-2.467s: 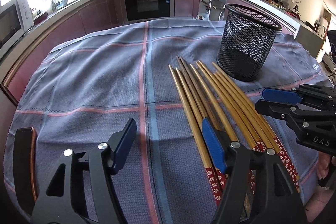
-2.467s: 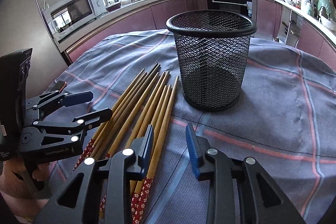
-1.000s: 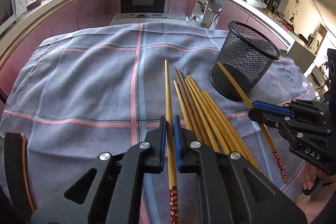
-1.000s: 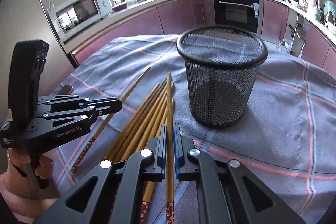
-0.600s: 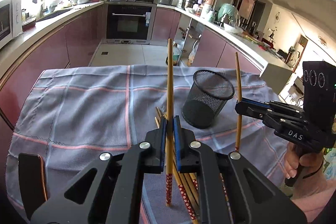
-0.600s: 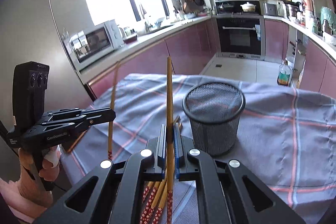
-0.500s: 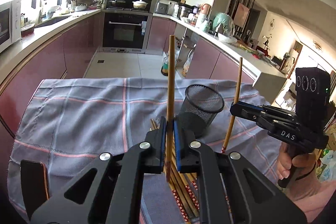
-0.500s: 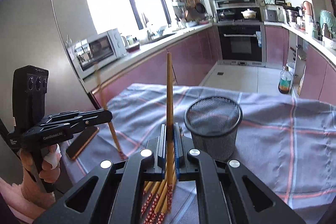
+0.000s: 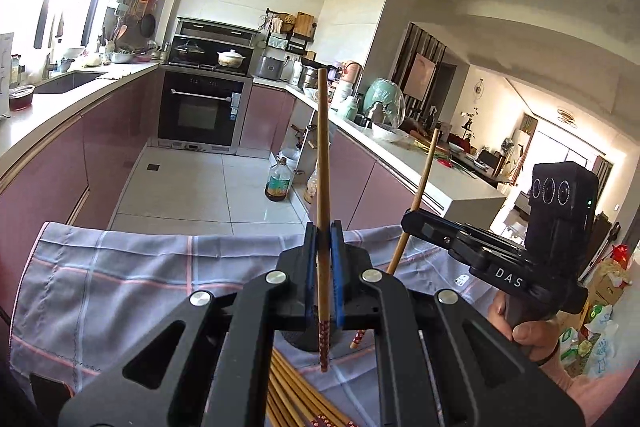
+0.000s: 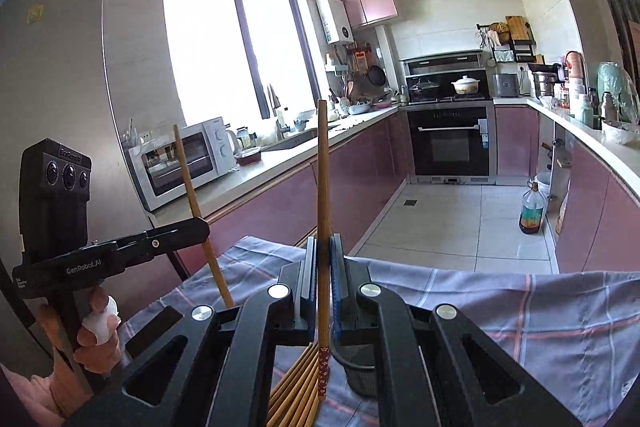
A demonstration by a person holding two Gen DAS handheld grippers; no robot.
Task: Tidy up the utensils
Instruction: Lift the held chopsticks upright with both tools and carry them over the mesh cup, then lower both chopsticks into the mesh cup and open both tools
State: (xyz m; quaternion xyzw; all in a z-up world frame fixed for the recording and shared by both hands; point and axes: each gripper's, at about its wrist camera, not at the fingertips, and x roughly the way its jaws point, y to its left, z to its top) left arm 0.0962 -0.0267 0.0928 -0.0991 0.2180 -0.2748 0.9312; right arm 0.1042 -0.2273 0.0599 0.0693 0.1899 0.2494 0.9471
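Both tongs are clenched, each on one chopstick held nearly upright above the table. Left tongs [image 9: 323,275] pinch the left chopstick [image 9: 322,163] low on its shaft, so the flowered red end hangs just under the blue pads; right tongs [image 10: 322,283] grip the right chopstick [image 10: 322,195] the same way. Each pair also shows in the other's camera, well apart.

Under them the mesh cup [image 10: 358,373] stands on the checked cloth [image 10: 560,315], mostly hidden behind the fingers, with the remaining chopsticks [image 10: 296,387] lying fanned just beside it.

To do this step well, I would bring one stick at a time over the cup's mouth, keep it steep, lower it until the red end is inside the rim, and only then let go. With so short a length below the pads, the long top could tip the stick out if dropped from high. Sending both together risks the tongs bumping at the narrow opening.

Readable writing: "DAS" on the right handle [image 9: 508,277], "GenRobot.AI" on the left handle [image 10: 82,269]. Stickers on the fridge are too small to read.
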